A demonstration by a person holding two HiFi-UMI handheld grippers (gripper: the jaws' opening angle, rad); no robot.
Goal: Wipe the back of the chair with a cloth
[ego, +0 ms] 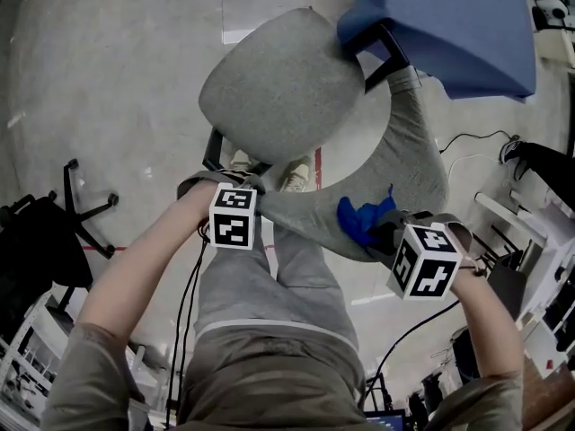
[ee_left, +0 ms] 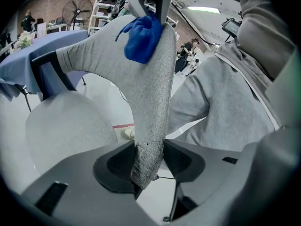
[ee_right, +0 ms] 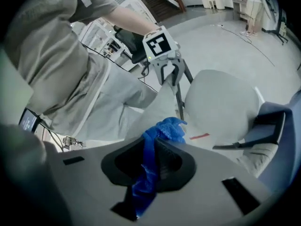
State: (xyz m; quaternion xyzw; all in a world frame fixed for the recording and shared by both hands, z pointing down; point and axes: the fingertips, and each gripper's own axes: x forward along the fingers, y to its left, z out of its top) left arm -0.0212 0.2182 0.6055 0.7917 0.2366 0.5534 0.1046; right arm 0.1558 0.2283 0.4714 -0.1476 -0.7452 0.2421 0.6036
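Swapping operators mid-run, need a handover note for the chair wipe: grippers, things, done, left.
Left gripper: shut on one end of the curved grey fabric chair back, steadying it.
Right gripper: shut on the crumpled blue cloth, which lies against the back's upper edge.
Done: chair held, cloth in contact. How much has been wiped can't be told.
Left: run the cloth along the rest of the back.

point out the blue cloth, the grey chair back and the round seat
blue crumpled cloth (ego: 364,218), head view, middle of the bunch
curved grey fabric chair back (ego: 418,142), head view, bare middle stretch
round grey fabric seat (ego: 283,83), head view, cushion centre
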